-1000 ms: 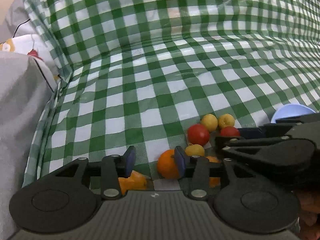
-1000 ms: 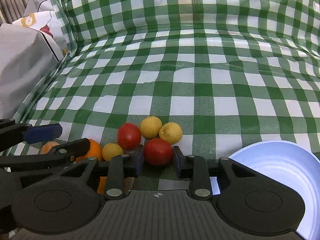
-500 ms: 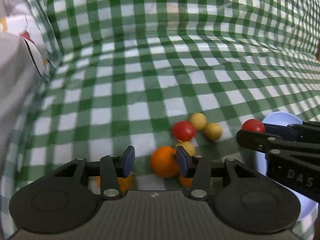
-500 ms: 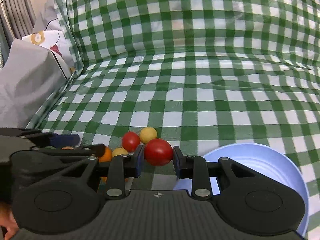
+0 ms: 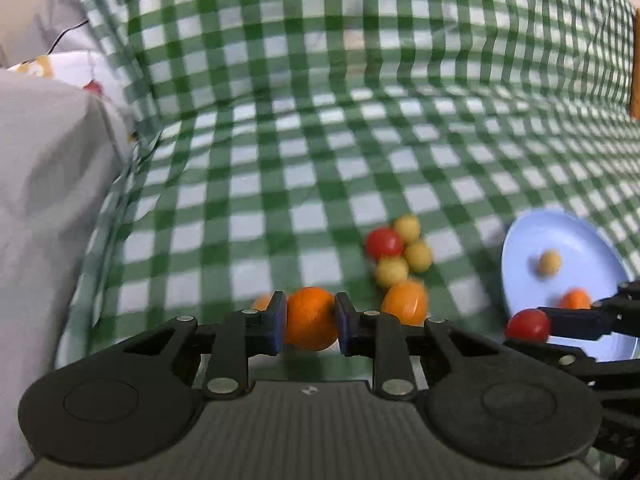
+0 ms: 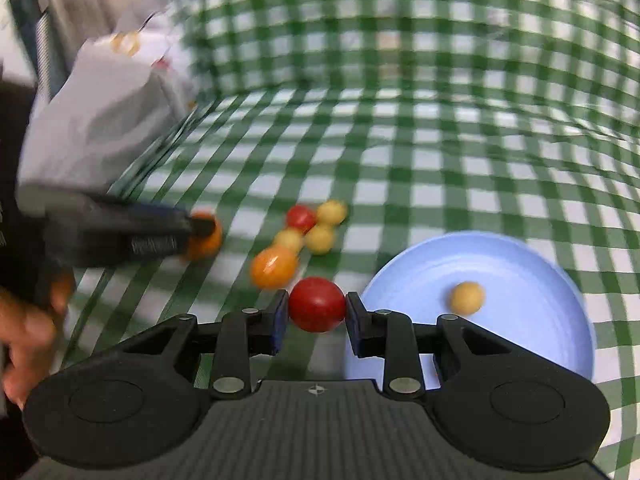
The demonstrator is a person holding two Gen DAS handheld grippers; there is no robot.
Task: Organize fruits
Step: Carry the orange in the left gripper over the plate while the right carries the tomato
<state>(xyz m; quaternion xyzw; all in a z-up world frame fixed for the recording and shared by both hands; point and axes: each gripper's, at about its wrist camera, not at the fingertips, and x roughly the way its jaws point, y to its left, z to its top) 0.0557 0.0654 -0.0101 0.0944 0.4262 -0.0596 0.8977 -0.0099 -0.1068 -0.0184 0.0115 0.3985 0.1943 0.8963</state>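
My left gripper [image 5: 311,320] has a round orange [image 5: 312,310] between its blue pads; the jaws are closing and both pads press on it. From the right wrist view that left gripper [image 6: 202,229] holds the orange [image 6: 208,242] just above the cloth. My right gripper [image 6: 317,308] is shut on a red tomato [image 6: 317,303] at the left rim of a pale blue plate [image 6: 520,260]. On the plate [image 5: 576,236] lie a yellow fruit [image 6: 467,298] and a small orange one [image 5: 575,300]. On the cloth sit a red tomato [image 5: 383,243], three yellow fruits [image 5: 407,228] and an orange fruit [image 5: 405,302].
The green-and-white checked cloth [image 5: 320,140] covers the surface and rises at the back. A grey fabric bundle [image 5: 48,200] stands along the left edge. A person's hand [image 6: 24,332] holds the left gripper. A brown edge [image 5: 635,68] shows at the far right.
The left jaws have shut onto the orange, which sat loose between them before. The right gripper has carried the red tomato up and right, from the fruit pile to the plate's rim.
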